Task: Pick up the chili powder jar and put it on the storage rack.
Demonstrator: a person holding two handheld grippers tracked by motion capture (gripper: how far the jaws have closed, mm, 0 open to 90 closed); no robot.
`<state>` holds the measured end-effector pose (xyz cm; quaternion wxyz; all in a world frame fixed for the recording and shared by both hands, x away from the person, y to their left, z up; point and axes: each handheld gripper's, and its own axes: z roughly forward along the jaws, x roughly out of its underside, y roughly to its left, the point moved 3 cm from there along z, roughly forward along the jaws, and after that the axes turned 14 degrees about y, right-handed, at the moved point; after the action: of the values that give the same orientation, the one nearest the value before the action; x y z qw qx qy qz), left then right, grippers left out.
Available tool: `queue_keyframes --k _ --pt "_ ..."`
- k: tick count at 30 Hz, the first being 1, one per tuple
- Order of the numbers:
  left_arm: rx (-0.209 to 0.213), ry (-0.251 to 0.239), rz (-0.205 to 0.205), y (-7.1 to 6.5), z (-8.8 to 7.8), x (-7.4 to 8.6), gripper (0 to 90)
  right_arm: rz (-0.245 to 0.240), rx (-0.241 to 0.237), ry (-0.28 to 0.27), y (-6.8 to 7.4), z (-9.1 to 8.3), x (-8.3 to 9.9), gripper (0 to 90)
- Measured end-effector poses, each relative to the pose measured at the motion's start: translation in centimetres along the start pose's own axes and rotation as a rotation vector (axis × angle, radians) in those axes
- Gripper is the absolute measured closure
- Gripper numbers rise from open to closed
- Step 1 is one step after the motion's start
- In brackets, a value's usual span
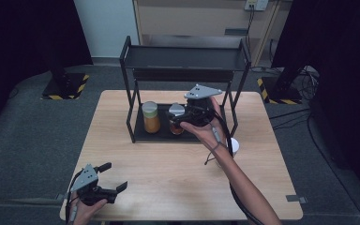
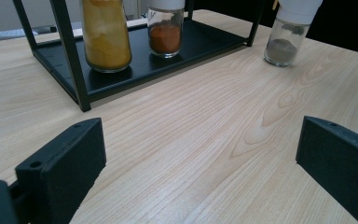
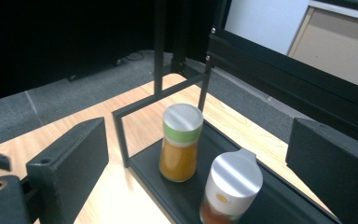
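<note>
- Clear glass jar of rust-red spice with a rounded white-and-silver cap [image 3: 230, 189] stood upright on the bottom tray of the black metal two-tier rack [image 1: 136, 133], right of its neighbour in the high view; reddish powder filled the lower part.
- Right gripper [image 1: 180, 117] hung just above that jar, jaws spread wide to either side of it, pads not pressing; nothing held.
- Just beside it on the same tray, apart: a taller glass jar of orange-yellow powder with a green-banded silver lid [image 3: 181, 142], upright.
- Rack uprights and the tray's front edge stood between the jars and the person's side; the upper shelf [image 1: 185, 58] overhung both.
- Third small glass shaker with a white top and grey powder [image 2: 289, 35] stood on the pale wooden table [image 1: 168, 173], outside the rack at its right end, partly hidden by the forearm in the high view.
- Left gripper [image 1: 110, 177] rested at the table's near left corner, well apart from the rack, jaws wide open and empty.
</note>
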<state>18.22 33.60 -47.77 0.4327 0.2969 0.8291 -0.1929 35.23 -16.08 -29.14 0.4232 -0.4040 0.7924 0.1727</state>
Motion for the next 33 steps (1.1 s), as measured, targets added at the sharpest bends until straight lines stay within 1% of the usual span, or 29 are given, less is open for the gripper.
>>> queue_keyframes --k 4,8,13,21,24,27,33 --pt "0.000 -0.002 -0.001 0.0 0.0 0.0 0.3 -0.015 -0.013 -0.020 0.2 -1.4 0.7 6.3" --pt "0.002 -0.005 -0.004 0.0 0.0 0.1 0.3 -0.023 -0.014 -0.037 0.5 -2.9 1.6 6.4" --pt "0.002 -0.009 -0.004 0.1 -0.1 0.1 0.3 -0.032 -0.001 -0.048 0.8 -4.4 3.0 6.4" --pt "0.003 -0.011 -0.008 0.1 0.0 0.1 0.3 -0.023 0.008 -0.083 0.8 -6.7 5.6 6.4" --pt "0.002 -0.014 -0.013 0.2 -0.1 0.2 0.4 -0.025 0.028 -0.095 0.7 -7.4 6.8 6.3" --pt "0.003 -0.016 -0.014 0.2 -0.1 0.2 0.3 -0.015 0.042 -0.108 0.5 -8.2 8.1 6.3" --pt "0.004 -0.014 -0.014 0.2 0.0 0.2 0.4 0.017 0.059 -0.103 0.3 -9.4 10.5 6.3"
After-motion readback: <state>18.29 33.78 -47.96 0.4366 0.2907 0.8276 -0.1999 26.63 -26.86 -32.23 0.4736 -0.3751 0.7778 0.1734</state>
